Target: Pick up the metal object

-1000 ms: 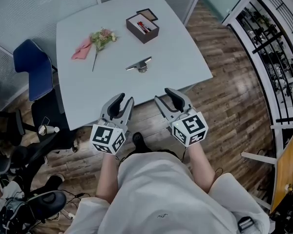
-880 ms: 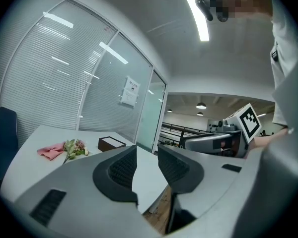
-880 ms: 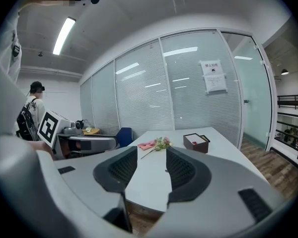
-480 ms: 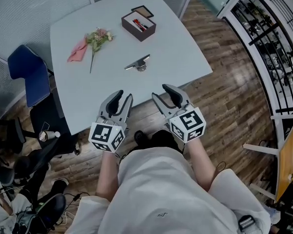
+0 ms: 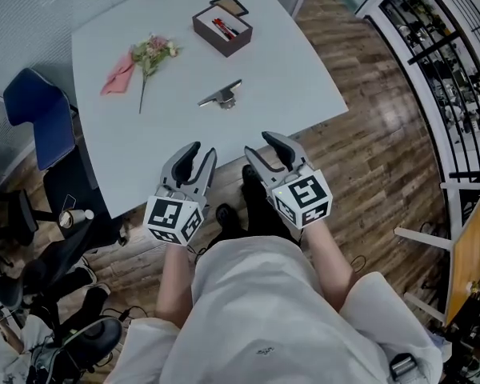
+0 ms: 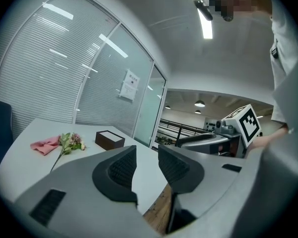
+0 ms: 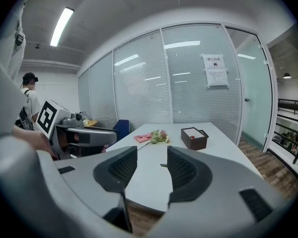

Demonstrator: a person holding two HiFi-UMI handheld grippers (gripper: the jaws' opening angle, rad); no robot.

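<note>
The metal object (image 5: pixel 221 97), a small silver piece with a flat arm, lies near the middle of the pale table (image 5: pixel 280 78). In the right gripper view it shows as a thin dark sliver (image 7: pixel 163 165) between the jaws, far off. My left gripper (image 5: pixel 198 154) and right gripper (image 5: pixel 261 144) hang side by side off the table's near edge, over the wooden floor. Both are open with nothing between their fingers. The left gripper (image 6: pixel 146 165) points across the table's near corner, and the right gripper (image 7: pixel 151 168) faces the table top.
A brown open box (image 5: pixel 222 30) with pens stands at the table's far side. A flower stem (image 5: pixel 148 58) and a pink cloth (image 5: pixel 118 75) lie at the far left. A blue chair (image 5: pixel 38 122) stands left of the table; black railings (image 5: pixel 440 62) run along the right.
Both grippers have shifted slightly left and toward the table edge as the view moved; the table and its objects sit higher in the picture. Both jaws stay open.
</note>
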